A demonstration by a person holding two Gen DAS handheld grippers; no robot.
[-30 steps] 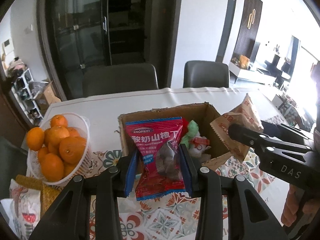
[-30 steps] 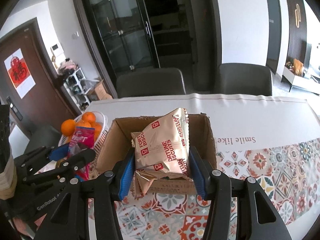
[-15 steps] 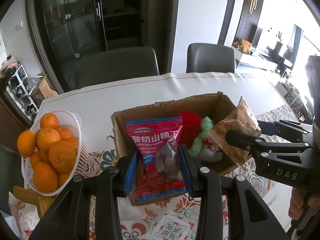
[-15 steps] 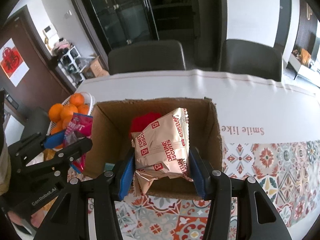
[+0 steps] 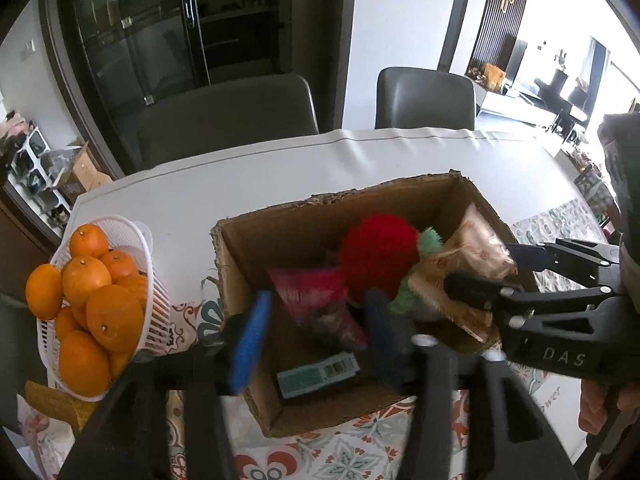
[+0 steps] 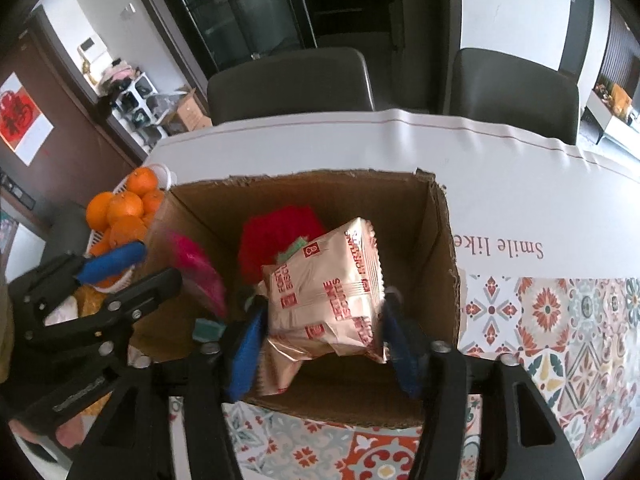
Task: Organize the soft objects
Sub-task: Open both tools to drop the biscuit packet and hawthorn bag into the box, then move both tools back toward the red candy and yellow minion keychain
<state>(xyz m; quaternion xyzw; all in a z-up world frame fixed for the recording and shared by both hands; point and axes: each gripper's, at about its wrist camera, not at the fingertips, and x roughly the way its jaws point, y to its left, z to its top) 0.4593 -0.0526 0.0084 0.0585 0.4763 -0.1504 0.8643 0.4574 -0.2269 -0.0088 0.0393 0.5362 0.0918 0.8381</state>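
Observation:
An open cardboard box [image 5: 248, 256] [image 6: 440, 248] stands on the table and holds a red and green plush toy [image 5: 376, 256] [image 6: 276, 236] and a teal packet [image 5: 316, 372]. My left gripper [image 5: 316, 336] is open over the box's near left side. A blurred red hawthorn snack bag [image 5: 316, 300] [image 6: 200, 268] is between its jaws, free of them, dropping into the box. My right gripper [image 6: 320, 332] is over the box with its jaws spread; the tan fortune biscuit bag [image 6: 332, 280] [image 5: 468, 256] sits loose between them.
A white basket of oranges [image 5: 88, 300] [image 6: 124, 208] stands left of the box. Snack bags [image 5: 44, 408] lie at the near left. A patterned mat [image 6: 560, 328] covers the near table. Two grey chairs [image 6: 288, 80] stand behind the table.
Both grippers moved forward over the box and opened. The hawthorn bag left the left jaws and falls into the box. The biscuit bag came loose in the right jaws.

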